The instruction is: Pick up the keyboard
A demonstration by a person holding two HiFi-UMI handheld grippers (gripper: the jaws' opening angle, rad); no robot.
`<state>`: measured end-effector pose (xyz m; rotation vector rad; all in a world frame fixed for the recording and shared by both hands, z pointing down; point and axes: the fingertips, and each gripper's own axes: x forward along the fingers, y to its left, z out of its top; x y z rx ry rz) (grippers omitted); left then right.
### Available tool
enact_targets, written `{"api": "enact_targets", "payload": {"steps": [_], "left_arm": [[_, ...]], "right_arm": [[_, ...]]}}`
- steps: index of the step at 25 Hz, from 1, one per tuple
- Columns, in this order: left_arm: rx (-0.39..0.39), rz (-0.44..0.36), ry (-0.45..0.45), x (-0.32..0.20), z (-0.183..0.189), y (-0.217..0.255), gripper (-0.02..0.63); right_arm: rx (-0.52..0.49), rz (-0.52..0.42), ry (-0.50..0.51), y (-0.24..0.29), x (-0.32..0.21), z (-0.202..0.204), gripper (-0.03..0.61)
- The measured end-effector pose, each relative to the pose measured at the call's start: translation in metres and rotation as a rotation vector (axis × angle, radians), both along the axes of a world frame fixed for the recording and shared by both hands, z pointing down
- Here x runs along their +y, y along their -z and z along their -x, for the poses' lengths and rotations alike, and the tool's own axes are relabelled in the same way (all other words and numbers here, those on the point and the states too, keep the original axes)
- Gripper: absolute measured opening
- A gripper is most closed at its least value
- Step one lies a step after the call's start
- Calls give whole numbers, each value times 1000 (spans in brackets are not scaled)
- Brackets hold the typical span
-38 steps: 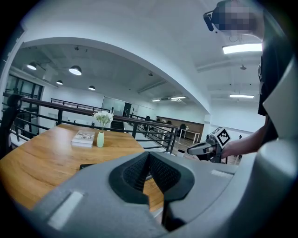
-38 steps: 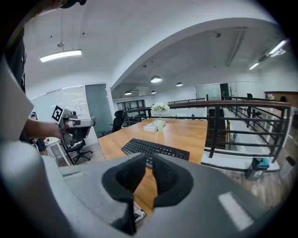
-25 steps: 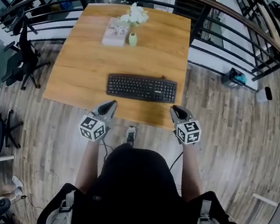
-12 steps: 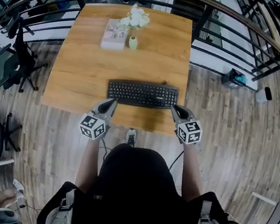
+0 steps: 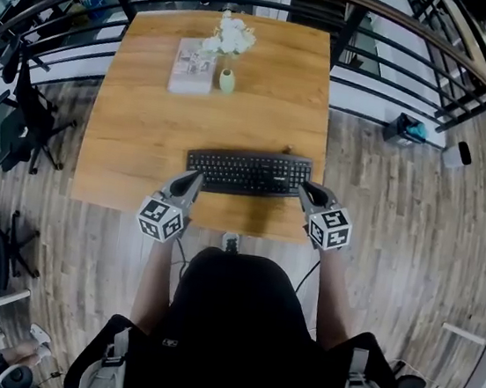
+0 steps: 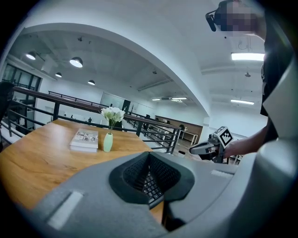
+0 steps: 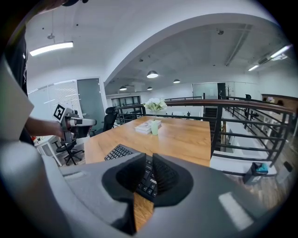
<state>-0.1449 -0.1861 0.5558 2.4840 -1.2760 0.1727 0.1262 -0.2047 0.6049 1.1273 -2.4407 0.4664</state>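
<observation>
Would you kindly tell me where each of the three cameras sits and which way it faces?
Head view: on the person's head, facing steeply down at the table and keyboard; torso, arms, left gripper and right gripper show.
Left gripper view: on the left gripper, facing across the table along its closed jaws; the right gripper shows.
Right gripper view: on the right gripper, facing likewise; the left gripper shows.
Shared: all three see the keyboard, book and vase.

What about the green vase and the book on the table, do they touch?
Apart. In the left gripper view, a narrow strip of bare table lies between the vase and the book.
</observation>
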Motion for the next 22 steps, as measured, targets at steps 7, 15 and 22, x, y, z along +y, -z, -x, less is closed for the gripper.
{"api": "enact_targets", "payload": {"steps": [7,15,22], "left_arm": [[14,-7,-24,-23,13,-2,11],[32,-2,-50,-36,28,-14,11],[40,10,-53,-35,37,-23,11]], "right_arm": [[25,-8,-21,2,-13,8,46],[44,-9,-49,-3,-18,23,46],[68,2,-50,-11,-11,29,46]]}}
